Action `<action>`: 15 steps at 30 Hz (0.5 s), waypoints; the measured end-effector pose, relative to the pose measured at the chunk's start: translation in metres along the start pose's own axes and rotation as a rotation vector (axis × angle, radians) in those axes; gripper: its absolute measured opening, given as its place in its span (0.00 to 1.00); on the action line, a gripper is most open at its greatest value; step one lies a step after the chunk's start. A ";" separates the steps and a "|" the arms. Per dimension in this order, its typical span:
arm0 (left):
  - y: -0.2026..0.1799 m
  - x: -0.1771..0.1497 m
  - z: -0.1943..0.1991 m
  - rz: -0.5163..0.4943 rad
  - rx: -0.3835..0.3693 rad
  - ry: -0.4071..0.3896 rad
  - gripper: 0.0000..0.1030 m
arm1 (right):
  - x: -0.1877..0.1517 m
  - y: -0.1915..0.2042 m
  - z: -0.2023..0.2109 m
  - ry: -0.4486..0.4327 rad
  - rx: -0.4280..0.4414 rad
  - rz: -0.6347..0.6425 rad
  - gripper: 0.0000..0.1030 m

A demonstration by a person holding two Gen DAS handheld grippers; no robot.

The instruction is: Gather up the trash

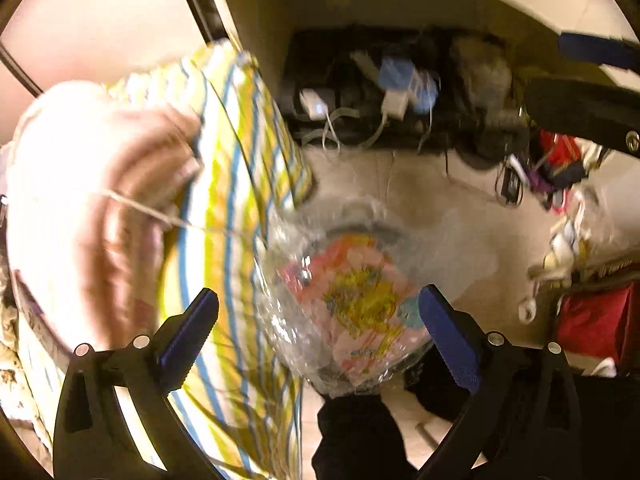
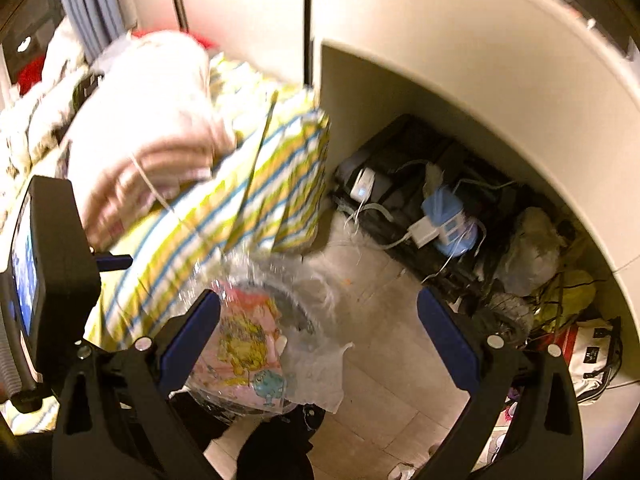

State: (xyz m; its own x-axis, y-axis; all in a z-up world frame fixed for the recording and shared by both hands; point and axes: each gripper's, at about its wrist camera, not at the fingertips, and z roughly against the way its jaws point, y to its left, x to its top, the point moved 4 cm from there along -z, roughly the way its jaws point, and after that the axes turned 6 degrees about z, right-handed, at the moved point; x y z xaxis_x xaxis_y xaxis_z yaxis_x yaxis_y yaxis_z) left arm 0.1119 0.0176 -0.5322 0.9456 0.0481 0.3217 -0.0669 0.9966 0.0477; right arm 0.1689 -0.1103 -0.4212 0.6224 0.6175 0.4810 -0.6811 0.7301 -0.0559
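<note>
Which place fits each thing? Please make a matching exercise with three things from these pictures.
Things:
1. pink cartoon-printed wrapper in clear plastic
2. pale pink folded blanket
3. small blue and white device with white cables

Places:
A. on the striped yellow, blue and white bedding
B. under the white desk, at the back
C. on the floor beside the bed

Pairs: 1-C, 2-A, 3-B

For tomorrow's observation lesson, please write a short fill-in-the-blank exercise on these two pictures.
1. The left gripper has its jaws ____.
2. The striped bag has blue, white and ____ stripes.
3. The clear plastic bag lies on the tiled ____.
4. The pads of the right gripper are coloured ____.

Missing words: open; yellow; floor; blue
</note>
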 end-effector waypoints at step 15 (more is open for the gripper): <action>-0.017 0.109 0.198 -0.065 0.024 -0.347 0.94 | 0.078 -0.060 0.158 -0.244 -0.130 -0.110 0.93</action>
State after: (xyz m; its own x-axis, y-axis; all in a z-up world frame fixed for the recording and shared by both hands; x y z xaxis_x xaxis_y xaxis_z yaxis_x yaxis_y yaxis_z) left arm 0.1527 -0.0073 -0.3109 0.7836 -0.0454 0.6195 -0.0214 0.9948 0.1000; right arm 0.1971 -0.1525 -0.2421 0.5677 0.4554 0.6858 -0.5500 0.8297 -0.0957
